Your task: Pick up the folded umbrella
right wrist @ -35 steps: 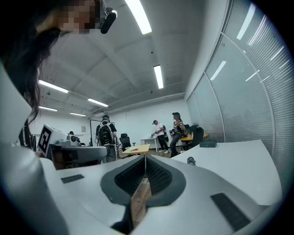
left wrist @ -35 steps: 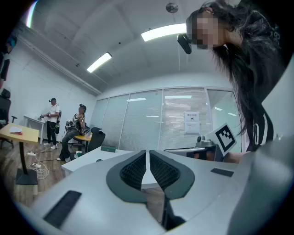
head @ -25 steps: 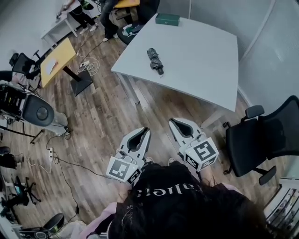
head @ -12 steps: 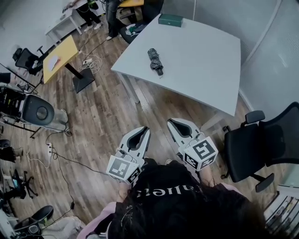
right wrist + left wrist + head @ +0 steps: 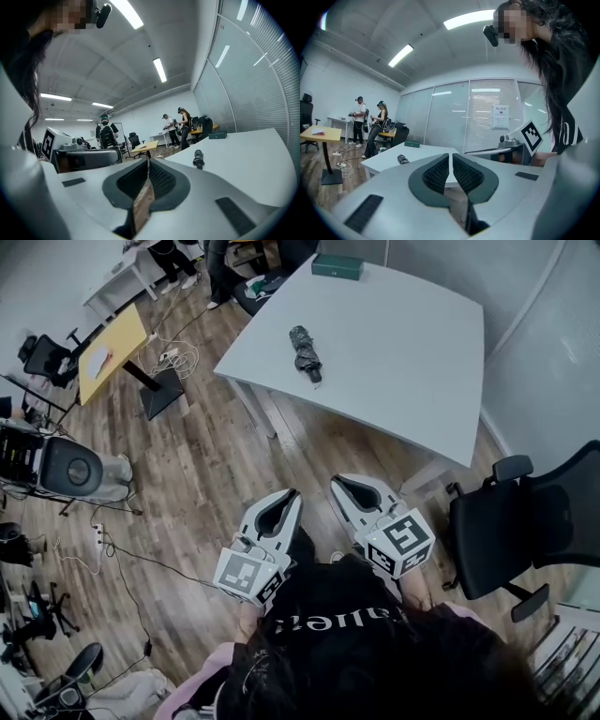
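Two tools: the left tool (image 5: 292, 494) and the right tool (image 5: 336, 483) are held low and side by side over the wood floor (image 5: 202, 474), both pointing toward the tabletop (image 5: 412, 352).
Left tool: jaws together, pads meeting at the tips, nothing between them.
Right tool: jaws together too, and empty.
Umbrella (image 5: 305, 353): folded and dark, lying flat on the white tabletop near its left edge in the head view. One end points roughly toward the person, and it is well apart from both tools.
Nearby: a green box (image 5: 337, 266) sits at the far edge, well apart from the umbrella. An office chair (image 5: 525, 521) stands to the person's right.
Step in hand: by my reading this is the approach, and no grasp has begun.
Doing it well: close the gap to the tabletop first. Spread the jaws of one tool before it reaches the umbrella. Bring it in low and across the umbrella's length, so the pads meet on the thick middle of the bundle.
Grip: the fabric will likely give, so squeeze firmly, then lift straight up.
Risk: jaws that arrive together would shove the umbrella along the smooth surface, and a pinch on loose cloth alone may slip.
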